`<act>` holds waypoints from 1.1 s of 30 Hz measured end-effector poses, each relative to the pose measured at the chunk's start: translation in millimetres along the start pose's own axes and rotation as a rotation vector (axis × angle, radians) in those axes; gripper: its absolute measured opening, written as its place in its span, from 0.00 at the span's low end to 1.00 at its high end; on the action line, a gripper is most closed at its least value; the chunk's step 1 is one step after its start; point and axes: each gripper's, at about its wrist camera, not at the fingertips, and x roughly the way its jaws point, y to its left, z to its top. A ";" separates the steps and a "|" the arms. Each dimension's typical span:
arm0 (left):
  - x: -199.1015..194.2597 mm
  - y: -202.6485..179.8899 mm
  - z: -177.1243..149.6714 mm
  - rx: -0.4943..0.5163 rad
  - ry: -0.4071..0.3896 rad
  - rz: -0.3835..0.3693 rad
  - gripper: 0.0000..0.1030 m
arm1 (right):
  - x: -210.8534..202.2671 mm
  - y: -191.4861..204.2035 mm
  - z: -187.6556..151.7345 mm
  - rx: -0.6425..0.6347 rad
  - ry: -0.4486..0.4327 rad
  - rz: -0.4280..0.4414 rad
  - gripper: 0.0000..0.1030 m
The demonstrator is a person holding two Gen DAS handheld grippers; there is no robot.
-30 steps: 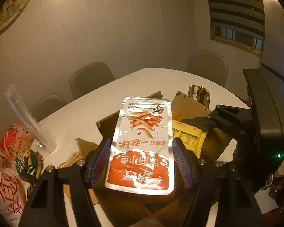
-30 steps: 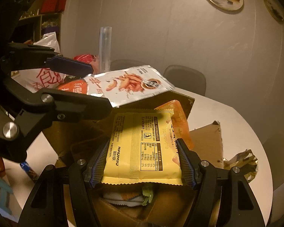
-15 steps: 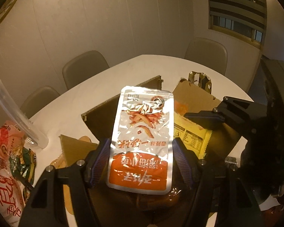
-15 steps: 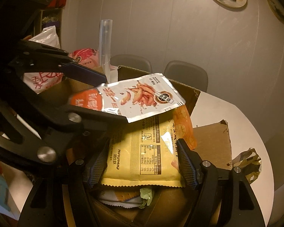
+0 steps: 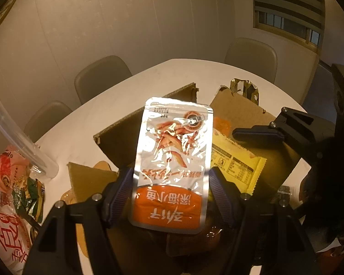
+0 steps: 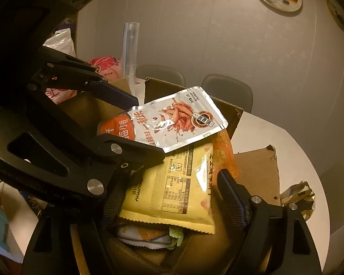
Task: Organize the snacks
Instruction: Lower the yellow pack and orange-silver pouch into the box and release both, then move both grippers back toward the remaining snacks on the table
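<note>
My left gripper [image 5: 171,174] is shut on a silver and orange snack pouch [image 5: 172,160], holding it by its sides just above an open cardboard box [image 5: 130,137]. In the right wrist view the same pouch [image 6: 176,119] hangs from the left gripper [image 6: 149,128] over a yellow packet [image 6: 172,188]. That packet lies tilted on other snacks inside the box [image 6: 162,87]. My right gripper [image 6: 172,178] straddles it with its jaws opening, and the right pad stands clear of the packet's edge. The left pad is partly hidden behind the left gripper.
The box sits on a round white table [image 5: 149,80] with chairs around it. Red and white snack bags [image 5: 9,206] and a clear plastic tube [image 5: 23,137] lie at the left. A crumpled gold wrapper [image 5: 245,89] lies beyond a box flap [image 6: 256,171].
My left gripper has come down toward the box with the pouch, now over the yellow packet. The right jaws have widened off the yellow packet, which has settled askew in the box.
</note>
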 end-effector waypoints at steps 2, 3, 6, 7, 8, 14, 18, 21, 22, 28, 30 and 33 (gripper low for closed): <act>-0.9 -0.6 -1.0 -0.001 0.000 -0.003 0.63 | -1.8 -1.8 -1.9 0.003 0.000 0.002 0.75; -2.0 -0.7 -1.7 -0.002 -0.003 -0.004 0.66 | -3.4 -2.6 -2.8 0.006 0.001 0.005 0.75; -5.0 -1.3 -2.6 0.003 -0.010 0.009 0.70 | -5.9 -3.2 -5.0 0.010 0.008 0.016 0.76; -5.4 -2.1 -2.9 0.005 -0.009 0.011 0.70 | -6.6 -4.1 -4.5 0.010 0.010 0.017 0.76; -6.0 -2.7 -3.1 0.004 -0.009 0.012 0.70 | -7.6 -3.9 -5.2 0.009 0.011 0.016 0.77; -13.3 -4.5 -4.4 -0.004 -0.025 0.009 0.70 | -12.5 -2.0 -5.8 0.000 0.011 0.006 0.80; -21.6 -5.0 -4.0 -0.011 -0.042 0.014 0.74 | -17.3 -2.0 -7.3 -0.002 0.013 0.002 0.80; -30.6 -4.8 -4.6 -0.024 -0.063 0.015 0.75 | -24.3 -2.9 -10.1 0.004 0.005 0.005 0.80; -33.7 -5.2 -5.0 -0.024 -0.071 0.018 0.76 | -26.2 -3.1 -10.3 0.006 0.003 0.007 0.80; -56.2 -6.2 -10.8 -0.038 -0.113 0.040 0.78 | -34.2 0.1 -10.7 0.002 -0.003 -0.003 0.81; -68.4 -3.7 -15.1 -0.056 -0.135 0.046 0.79 | -41.3 -0.8 -11.5 0.008 -0.016 -0.001 0.81; -90.3 0.7 -27.3 -0.087 -0.173 0.077 0.82 | -58.2 -4.6 -13.8 0.035 -0.048 0.007 0.81</act>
